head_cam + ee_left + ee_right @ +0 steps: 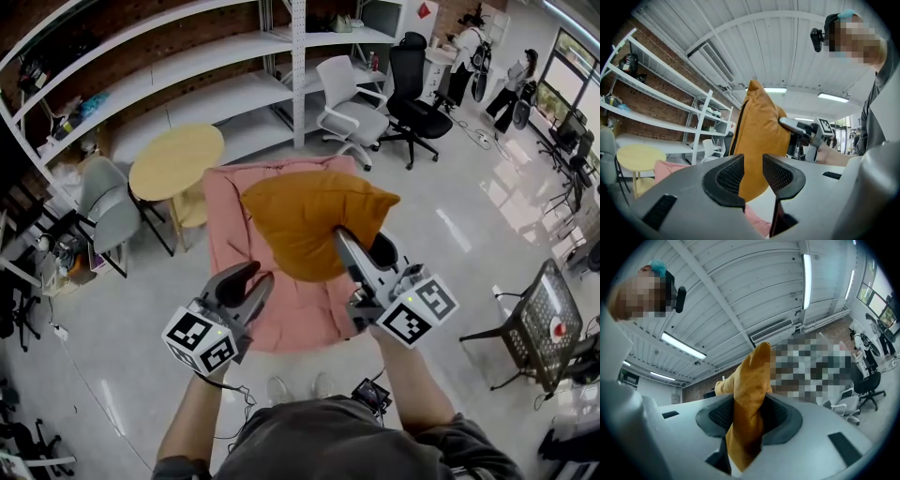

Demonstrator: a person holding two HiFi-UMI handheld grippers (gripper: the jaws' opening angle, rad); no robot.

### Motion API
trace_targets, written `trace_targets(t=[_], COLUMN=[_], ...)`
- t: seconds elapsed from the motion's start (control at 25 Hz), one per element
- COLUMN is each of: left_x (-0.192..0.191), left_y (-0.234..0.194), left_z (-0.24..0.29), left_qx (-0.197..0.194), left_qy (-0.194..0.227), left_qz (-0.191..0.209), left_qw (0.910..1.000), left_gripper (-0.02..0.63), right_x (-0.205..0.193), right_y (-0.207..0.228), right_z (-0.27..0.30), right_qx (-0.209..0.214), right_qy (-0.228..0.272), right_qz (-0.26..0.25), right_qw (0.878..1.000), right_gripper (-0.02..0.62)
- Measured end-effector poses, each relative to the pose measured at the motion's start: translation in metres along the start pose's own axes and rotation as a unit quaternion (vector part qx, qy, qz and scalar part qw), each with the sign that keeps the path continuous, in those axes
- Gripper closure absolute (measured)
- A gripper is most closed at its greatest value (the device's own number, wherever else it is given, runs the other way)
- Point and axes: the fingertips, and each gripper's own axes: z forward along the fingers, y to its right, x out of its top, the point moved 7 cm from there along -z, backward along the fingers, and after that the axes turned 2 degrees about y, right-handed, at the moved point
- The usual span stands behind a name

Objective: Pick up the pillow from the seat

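Note:
An orange pillow (309,220) hangs in the air above the pink seat (281,314). My right gripper (364,246) is shut on the pillow's lower right edge. In the right gripper view the pillow's fabric (752,376) is pinched between the jaws of the right gripper (747,413) and stands up from them. My left gripper (255,278) hovers to the lower left of the pillow, over the seat's front, apart from it. In the left gripper view the left gripper (753,171) is open by a narrow gap with nothing in it. The pillow (761,136) hangs beyond it, and the pink seat (670,168) shows low at the left.
A round yellow table (175,161) and a grey chair (108,202) stand left of the seat. A white office chair (352,108) and a black one (417,103) are behind it. White shelves (187,56) line the back wall. A black mesh chair (544,319) stands at the right.

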Motion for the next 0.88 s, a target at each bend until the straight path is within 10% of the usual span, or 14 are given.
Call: trace_targets(t=[0.88], left_x=[-0.004], left_y=[-0.005], left_z=[0.007], left_qx=[-0.009], left_qy=[-0.004], left_qz=[-0.008], left_qw=[0.9999], left_gripper=[0.477], right_x=[0.001], right_y=[0.002], right_z=[-0.002], right_qx=[-0.007], right_qy=[-0.009], right_qz=[-0.004], right_qw=[1.0], right_gripper=[0.448])
